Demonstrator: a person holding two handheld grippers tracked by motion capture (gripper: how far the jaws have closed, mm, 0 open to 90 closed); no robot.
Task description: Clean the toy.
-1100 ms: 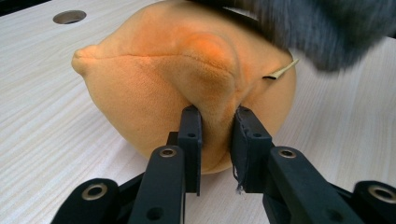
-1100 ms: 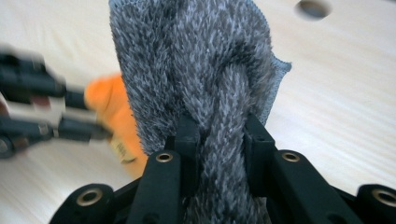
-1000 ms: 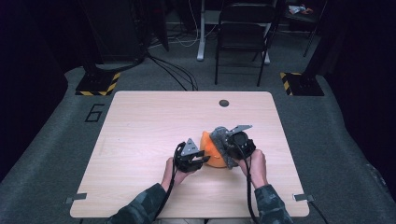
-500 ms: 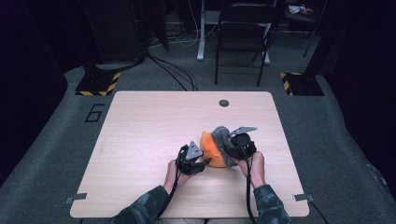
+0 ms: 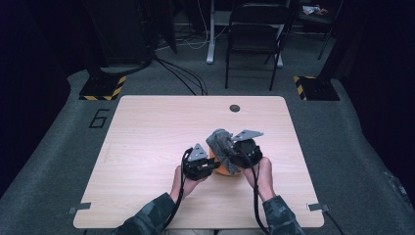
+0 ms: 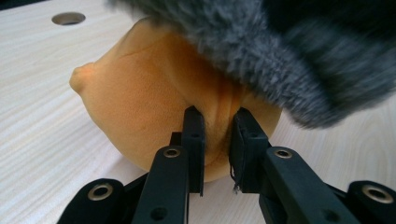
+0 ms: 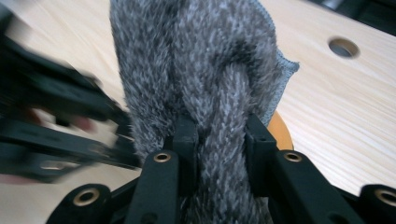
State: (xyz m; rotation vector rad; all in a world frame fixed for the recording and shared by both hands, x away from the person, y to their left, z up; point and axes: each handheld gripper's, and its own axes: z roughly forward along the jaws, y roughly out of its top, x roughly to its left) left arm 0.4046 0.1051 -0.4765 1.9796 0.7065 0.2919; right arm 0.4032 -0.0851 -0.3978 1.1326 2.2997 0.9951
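High view: wooden table [image 5: 147, 147], pale grain, with a round cable hole [image 5: 235, 108] near its far edge. A person's two hands come in from the near edge, sleeves in a camouflage pattern, and meet right of the table's centre. Left gripper [image 5: 208, 165] points right toward an orange cloth [image 5: 221, 169] that lies on the tabletop between the two tools. Right gripper [image 5: 230, 152] sits just right of it, with a grey fuzzy cloth [image 5: 221, 144] draped up and over the orange one. A black folding chair [image 5: 254, 39] stands on the floor beyond the far edge; cables run across the grey carpet.

Left gripper view: the left gripper [image 6: 216, 135] has its jaws drawn close and pinches a raised fold of the orange cloth [image 6: 140, 107]. These jaws have just been closing, with the orange fold between them. The grey fuzzy cloth [image 6: 280, 56] hangs over the upper right of the orange bundle, touching it. Bare tabletop [image 6: 42, 116] lies to the left, cable hole [image 6: 68, 18] at far left.

Right gripper view: the right gripper [image 7: 218, 135] is clamped on a thick ridge of the grey fuzzy cloth [image 7: 196, 60], pads pressed into the pile on both sides. An edge of the orange cloth [image 7: 280, 133] peeks out on the right behind the grey. The left gripper [image 7: 60, 121] shows blurred at the left. Cable hole [image 7: 343, 47] at far right.
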